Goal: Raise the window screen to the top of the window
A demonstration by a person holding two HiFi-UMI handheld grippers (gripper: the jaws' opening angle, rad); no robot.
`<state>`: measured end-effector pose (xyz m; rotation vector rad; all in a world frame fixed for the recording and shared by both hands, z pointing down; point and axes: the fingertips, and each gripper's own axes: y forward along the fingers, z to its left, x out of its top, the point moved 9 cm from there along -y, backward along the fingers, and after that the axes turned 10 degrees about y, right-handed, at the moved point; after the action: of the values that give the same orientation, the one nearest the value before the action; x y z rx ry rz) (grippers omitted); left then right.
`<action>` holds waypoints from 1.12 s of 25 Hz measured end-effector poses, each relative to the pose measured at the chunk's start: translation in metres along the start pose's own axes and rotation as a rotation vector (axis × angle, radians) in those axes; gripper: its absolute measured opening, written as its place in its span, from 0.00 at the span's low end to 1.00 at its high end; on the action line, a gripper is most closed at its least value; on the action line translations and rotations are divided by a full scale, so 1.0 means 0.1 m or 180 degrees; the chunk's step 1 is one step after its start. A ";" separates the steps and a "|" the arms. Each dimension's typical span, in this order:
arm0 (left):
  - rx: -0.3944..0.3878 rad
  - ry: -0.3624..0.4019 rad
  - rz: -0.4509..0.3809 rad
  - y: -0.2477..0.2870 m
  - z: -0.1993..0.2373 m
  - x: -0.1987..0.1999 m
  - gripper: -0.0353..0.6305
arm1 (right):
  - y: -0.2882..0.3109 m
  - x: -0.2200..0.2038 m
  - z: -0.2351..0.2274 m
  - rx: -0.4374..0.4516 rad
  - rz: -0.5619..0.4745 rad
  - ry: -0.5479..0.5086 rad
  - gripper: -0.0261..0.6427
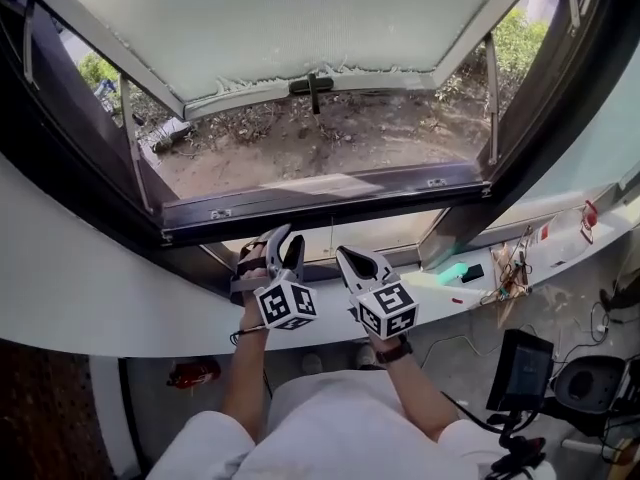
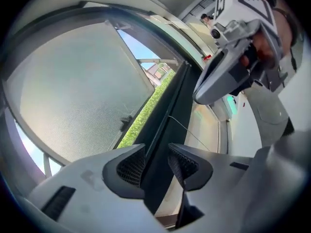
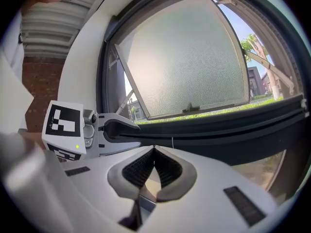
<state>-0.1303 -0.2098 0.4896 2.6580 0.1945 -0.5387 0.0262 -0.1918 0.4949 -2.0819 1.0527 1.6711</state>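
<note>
The window screen's dark bottom bar (image 1: 320, 200) is noted across the opening, at 12 o'clock from both grippers, with a thin cord (image 1: 332, 236) hanging below it; the mesh itself cannot be made out. The left gripper (image 1: 285, 240) is held just under the bar, jaws parted and nothing pinched. The bar is sighted between them, though contact cannot be determined. At its 3 o'clock the right gripper (image 1: 345, 258) is held, jaws pressed together, empty. The frosted sash (image 1: 300, 18) is swung outward at 12 o'clock.

No readable text, labels or numbers
</note>
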 end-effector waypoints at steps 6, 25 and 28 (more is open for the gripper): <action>-0.0062 0.0527 0.0242 0.15 -0.05 0.00 0.32 | 0.02 -0.01 -0.09 0.0026 0.0042 0.0028 0.04; 0.0038 0.0912 0.0437 0.30 -0.14 -0.01 0.31 | 0.19 -0.82 -0.57 0.0026 0.0599 0.0347 0.04; 0.0038 0.0864 0.0457 0.29 -0.14 0.00 0.31 | 0.23 -1.09 -0.65 0.0042 0.0636 0.0346 0.04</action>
<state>-0.1192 -0.2303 0.5125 2.7223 0.0778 -0.1326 0.0505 -0.2074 0.6205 -2.1411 1.3418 1.6486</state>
